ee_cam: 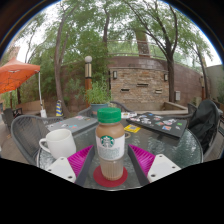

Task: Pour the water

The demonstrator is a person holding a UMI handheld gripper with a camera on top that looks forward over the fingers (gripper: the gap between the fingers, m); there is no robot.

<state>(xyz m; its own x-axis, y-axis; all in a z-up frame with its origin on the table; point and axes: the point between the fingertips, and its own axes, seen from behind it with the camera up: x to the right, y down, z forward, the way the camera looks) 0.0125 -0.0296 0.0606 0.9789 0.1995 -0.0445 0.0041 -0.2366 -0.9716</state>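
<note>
Pink-padded gripper [111, 166] fingers press level on an upright glass bottle with green cap [110, 145], holding brown liquid; a white ceramic mug [59, 143] stands left, contents unseen.

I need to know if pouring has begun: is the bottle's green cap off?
No, the green cap sits on top of the bottle, which stands upright between the gripper fingers on the glass table.

A single wide-angle camera rides on the hand-held gripper [111, 172] and looks forward along its two fingers [70, 167], which show at the bottom of the view. It sits low, just above the glass-topped counter [170, 152], very near a Starbucks bottle [110, 146], and faces level across a patio toward a stone wall [140, 82] and trees [105, 30].
</note>
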